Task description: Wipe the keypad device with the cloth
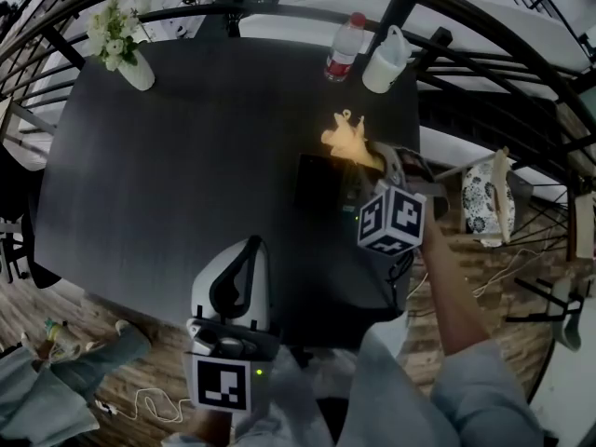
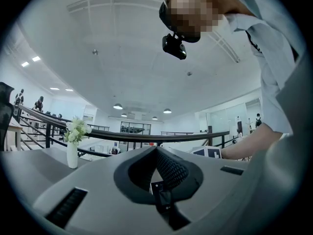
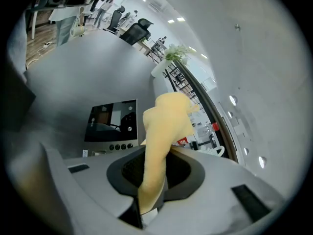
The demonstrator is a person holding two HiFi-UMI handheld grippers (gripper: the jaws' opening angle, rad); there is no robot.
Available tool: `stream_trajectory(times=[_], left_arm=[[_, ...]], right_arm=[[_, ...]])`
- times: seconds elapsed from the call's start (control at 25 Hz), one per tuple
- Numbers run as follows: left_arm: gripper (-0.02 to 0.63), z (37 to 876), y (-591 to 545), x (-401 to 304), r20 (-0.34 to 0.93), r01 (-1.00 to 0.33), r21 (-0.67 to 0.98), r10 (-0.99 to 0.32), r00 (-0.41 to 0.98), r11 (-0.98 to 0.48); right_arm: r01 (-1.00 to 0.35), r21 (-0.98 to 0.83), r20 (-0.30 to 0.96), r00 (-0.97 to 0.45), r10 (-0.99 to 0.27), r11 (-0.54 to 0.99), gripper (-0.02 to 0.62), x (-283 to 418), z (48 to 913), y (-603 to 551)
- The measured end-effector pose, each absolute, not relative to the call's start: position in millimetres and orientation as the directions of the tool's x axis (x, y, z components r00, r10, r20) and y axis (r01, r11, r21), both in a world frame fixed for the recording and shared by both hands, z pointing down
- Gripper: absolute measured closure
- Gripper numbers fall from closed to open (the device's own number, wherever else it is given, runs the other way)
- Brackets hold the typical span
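Note:
The keypad device (image 1: 321, 191) is a dark flat panel with a screen and a row of round buttons (image 3: 110, 123), lying near the table's right edge. A yellow cloth (image 1: 346, 140) sticks up from my right gripper (image 1: 377, 159), which is shut on it just beyond the device's far right corner. In the right gripper view the cloth (image 3: 164, 126) fills the gap between the jaws of the right gripper (image 3: 155, 166) and hangs off to the device's right. My left gripper (image 1: 250, 250) rests at the table's front edge, shut and empty. In the left gripper view the left gripper (image 2: 157, 154) tilts up toward the ceiling.
A white vase of flowers (image 1: 126, 52) stands at the table's far left. A water bottle (image 1: 343, 49) and a white jug (image 1: 386, 60) stand at the far right. A black railing curves behind the table (image 1: 186, 156). A patterned bag (image 1: 484, 200) sits beyond the right edge.

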State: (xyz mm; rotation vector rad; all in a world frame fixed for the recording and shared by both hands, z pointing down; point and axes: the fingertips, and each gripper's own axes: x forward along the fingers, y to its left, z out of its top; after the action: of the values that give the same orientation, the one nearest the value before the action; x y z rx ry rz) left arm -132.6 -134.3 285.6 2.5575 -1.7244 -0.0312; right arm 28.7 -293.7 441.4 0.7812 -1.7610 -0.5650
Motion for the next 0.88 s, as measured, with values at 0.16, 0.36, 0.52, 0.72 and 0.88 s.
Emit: stream_trajectory(times=[0.16, 0.36, 0.52, 0.72, 0.88], left_arm=[[0.594, 287, -135, -126, 0.017, -0.919, 0.056, -0.92, 0.391, -0.39], [0.594, 285, -136, -118, 0.016, -0.912, 0.053, -0.913, 0.407, -0.406], [0.594, 285, -137, -113, 0.02, -0.907, 0.05, -0.908, 0.419, -0.418], [0.594, 284, -138, -111, 0.019, -0.905, 0.052, -0.906, 0.423, -0.421], [0.594, 285, -138, -109, 0.026, -0.903, 0.044, -0.903, 0.429, -0.428]], right_arm=[[-0.317, 0.678, 0.639, -0.191, -0.745, 0.663, 0.525, 45, 441, -293], [-0.459, 0.61, 0.645, -0.185, -0.741, 0.646, 0.525, 67, 443, -291], [-0.595, 0.519, 0.655, -0.184, -0.733, 0.613, 0.525, 82, 450, -287], [-0.715, 0.395, 0.674, -0.202, -0.711, 0.577, 0.525, 92, 468, -273], [-0.783, 0.309, 0.689, -0.207, -0.694, 0.541, 0.525, 93, 483, -259]])
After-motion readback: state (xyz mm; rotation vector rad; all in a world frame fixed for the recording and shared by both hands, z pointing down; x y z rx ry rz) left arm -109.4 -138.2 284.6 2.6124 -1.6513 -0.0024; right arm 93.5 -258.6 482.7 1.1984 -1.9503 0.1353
